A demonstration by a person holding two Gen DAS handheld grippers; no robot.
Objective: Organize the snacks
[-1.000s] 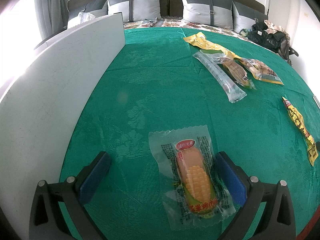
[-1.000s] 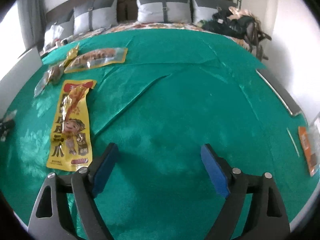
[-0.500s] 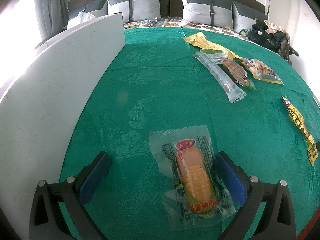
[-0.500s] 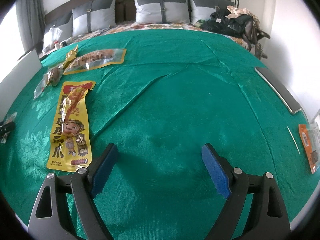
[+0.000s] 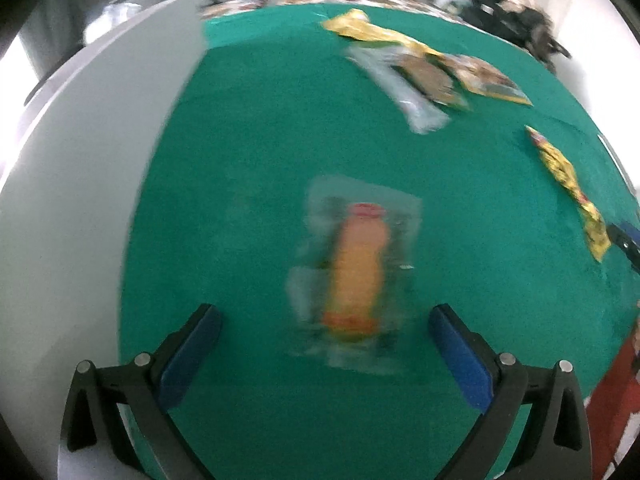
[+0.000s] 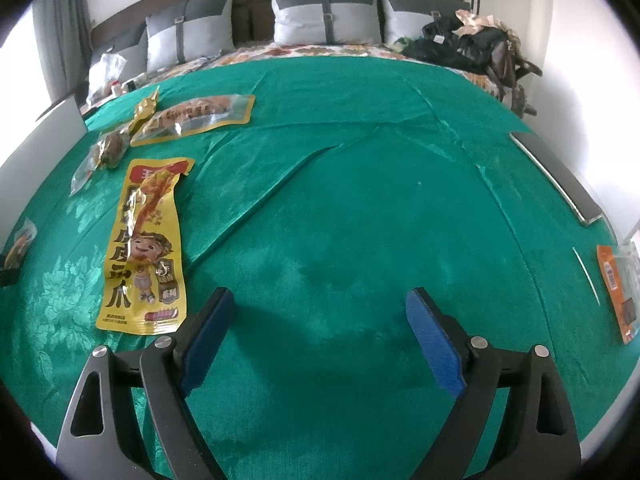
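Note:
A clear packet with an ear of corn (image 5: 356,268) lies on the green cloth (image 5: 260,168), just ahead of my open left gripper (image 5: 325,320); this view is blurred by motion. The packet's near end reaches between the fingers. My right gripper (image 6: 320,312) stands open over bare green cloth (image 6: 360,200), holding nothing. To its left lies a long yellow cartoon packet (image 6: 144,244). Beyond that are a clear packet with brown food (image 6: 104,152) and a yellow-edged packet (image 6: 196,114). The corn packet (image 6: 20,242) shows at the far left edge.
A grey-white board (image 5: 80,184) stands along the left of the cloth. An orange packet (image 6: 618,288) lies at the right edge, near a dark flat bar (image 6: 560,176). Pillows (image 6: 324,16) and dark bags (image 6: 468,52) fill the back. More snack packets (image 5: 424,76) lie far right in the left wrist view.
The left gripper has moved, so the corn packet now sits further ahead and centred between its fingers, and that view is blurred. The right gripper has lifted back slightly.

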